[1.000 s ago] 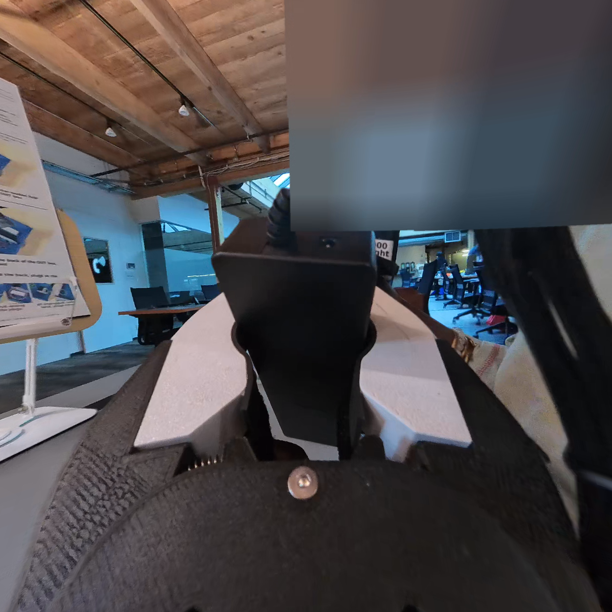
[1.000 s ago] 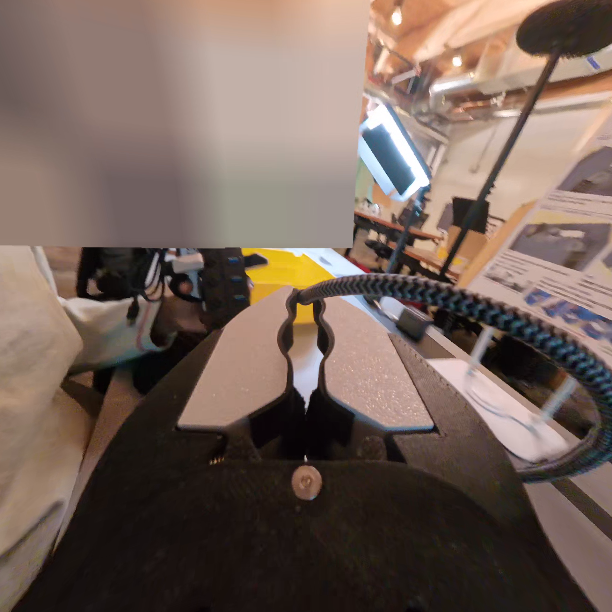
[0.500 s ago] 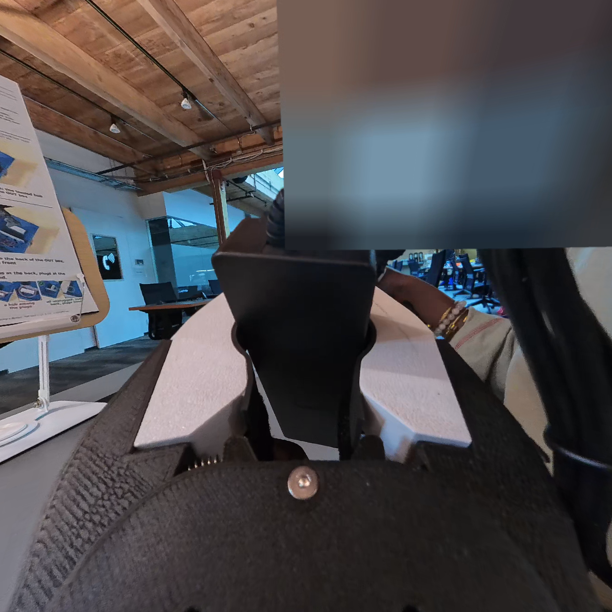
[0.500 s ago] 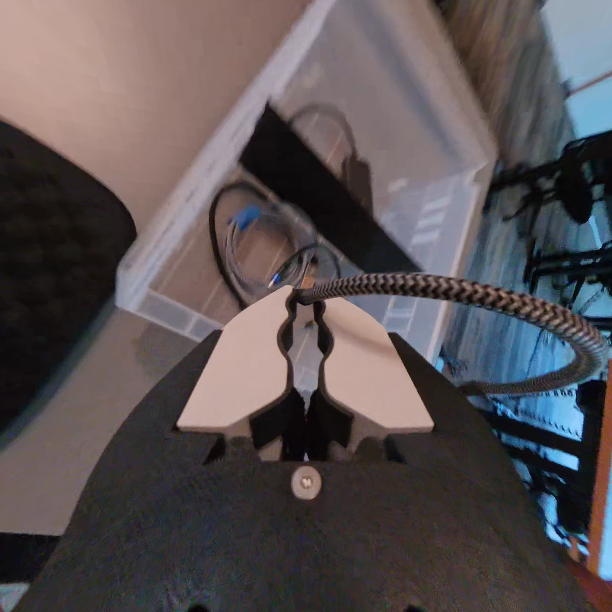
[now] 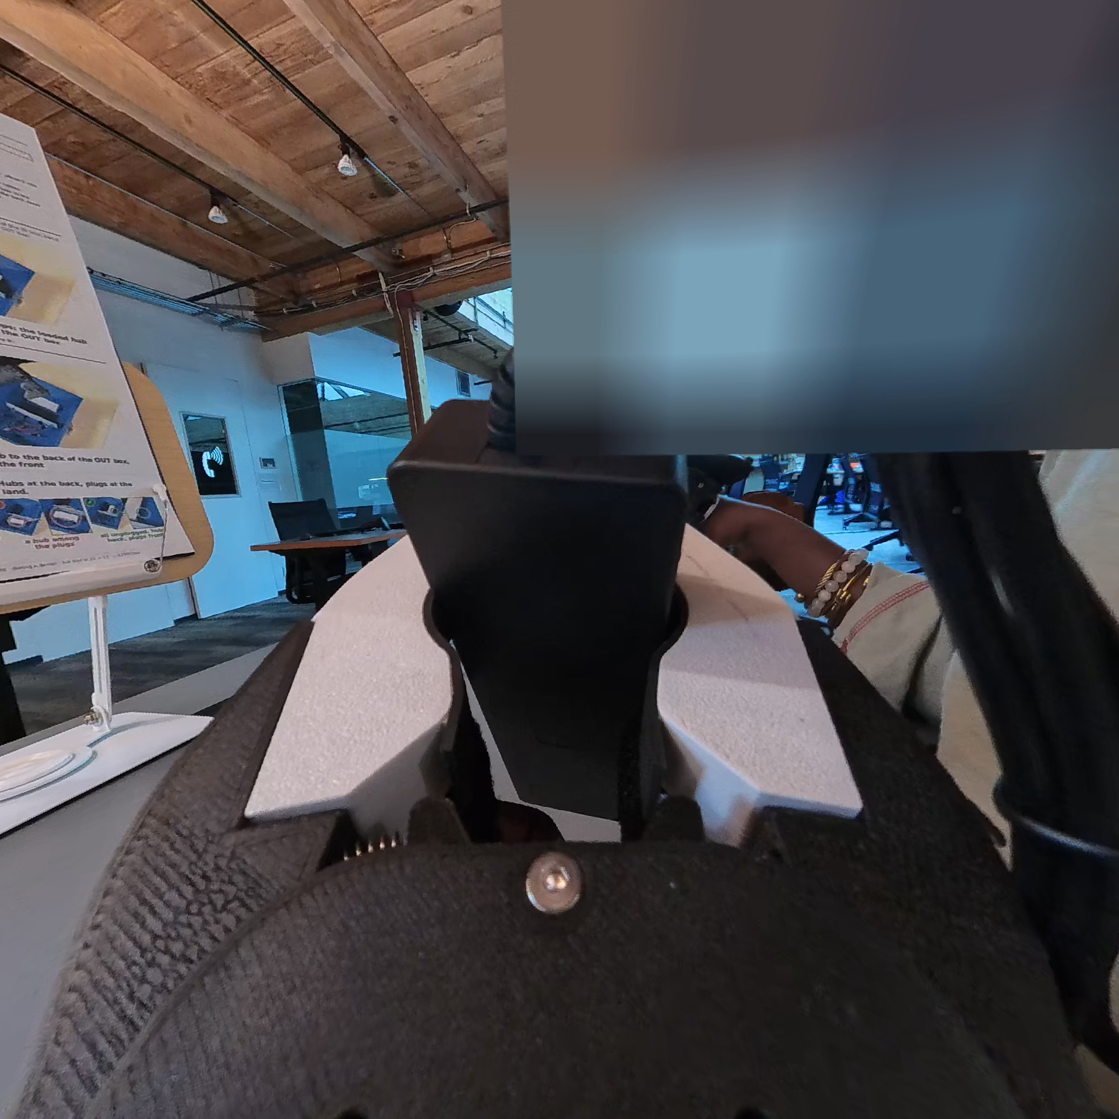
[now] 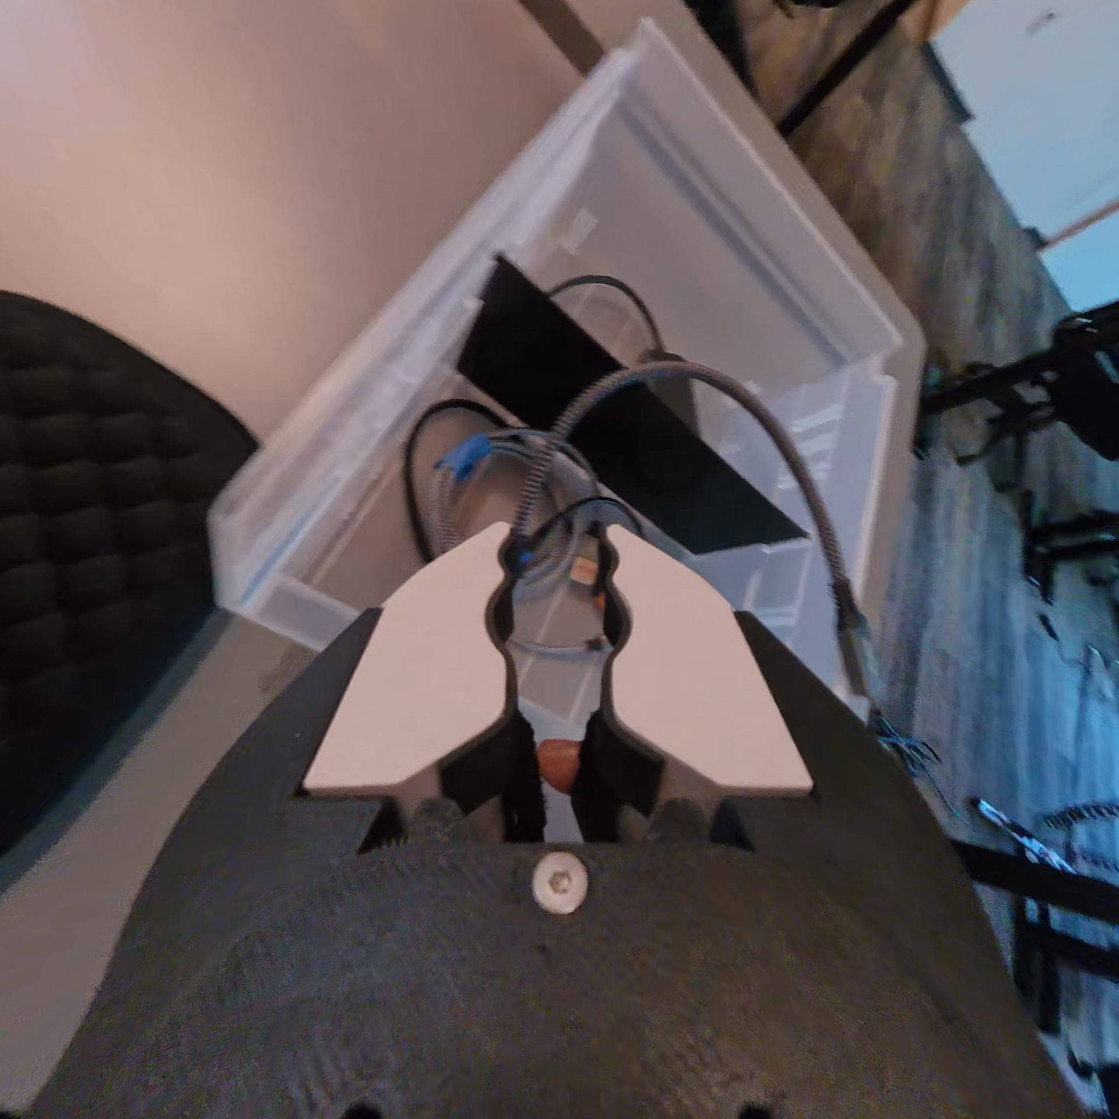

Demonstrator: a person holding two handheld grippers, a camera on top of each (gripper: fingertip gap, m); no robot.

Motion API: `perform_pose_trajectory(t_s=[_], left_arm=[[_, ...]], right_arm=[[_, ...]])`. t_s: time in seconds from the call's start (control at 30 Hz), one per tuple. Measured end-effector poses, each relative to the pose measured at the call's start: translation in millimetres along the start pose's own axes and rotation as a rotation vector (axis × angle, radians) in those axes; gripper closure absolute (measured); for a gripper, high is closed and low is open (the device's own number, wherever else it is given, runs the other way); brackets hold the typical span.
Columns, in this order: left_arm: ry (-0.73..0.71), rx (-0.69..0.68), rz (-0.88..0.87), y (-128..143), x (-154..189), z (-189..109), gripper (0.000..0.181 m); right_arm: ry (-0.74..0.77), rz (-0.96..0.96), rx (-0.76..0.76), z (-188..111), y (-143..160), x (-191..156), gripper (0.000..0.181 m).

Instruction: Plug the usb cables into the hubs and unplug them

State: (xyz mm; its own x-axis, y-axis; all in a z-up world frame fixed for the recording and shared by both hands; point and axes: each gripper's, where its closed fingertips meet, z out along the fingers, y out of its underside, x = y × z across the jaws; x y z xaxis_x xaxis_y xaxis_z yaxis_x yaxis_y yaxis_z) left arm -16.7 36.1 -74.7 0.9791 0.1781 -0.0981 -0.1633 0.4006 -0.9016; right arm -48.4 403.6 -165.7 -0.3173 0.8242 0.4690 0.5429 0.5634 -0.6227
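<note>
Your left gripper (image 5: 554, 611) is clamped on a black hub (image 5: 545, 581), jaws pressed against its sides, the block standing upright between the white fingers (image 5: 363, 684). Beyond it, a wrist with bracelets (image 5: 838, 581) — and at far left a sign (image 5: 66, 424) on a stand. Your right gripper (image 6: 558, 545) has its jaws spread with nothing between them. Past its tips a braided cable (image 6: 757, 412) arcs over a clear bin (image 6: 696, 200) — more cables (image 6: 484, 466) and a black divider (image 6: 630, 424) lie inside.
</note>
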Motion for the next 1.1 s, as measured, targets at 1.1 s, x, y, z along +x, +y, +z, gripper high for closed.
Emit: perform_pose_trajectory(t_s=[1.1], left_arm=[[-0.006,-0.016,-0.006,5.5,-1.6,2.5,0.116]], right_arm=[[0.187,0.132,0.046,9.3,13.8,58.8,0.129]])
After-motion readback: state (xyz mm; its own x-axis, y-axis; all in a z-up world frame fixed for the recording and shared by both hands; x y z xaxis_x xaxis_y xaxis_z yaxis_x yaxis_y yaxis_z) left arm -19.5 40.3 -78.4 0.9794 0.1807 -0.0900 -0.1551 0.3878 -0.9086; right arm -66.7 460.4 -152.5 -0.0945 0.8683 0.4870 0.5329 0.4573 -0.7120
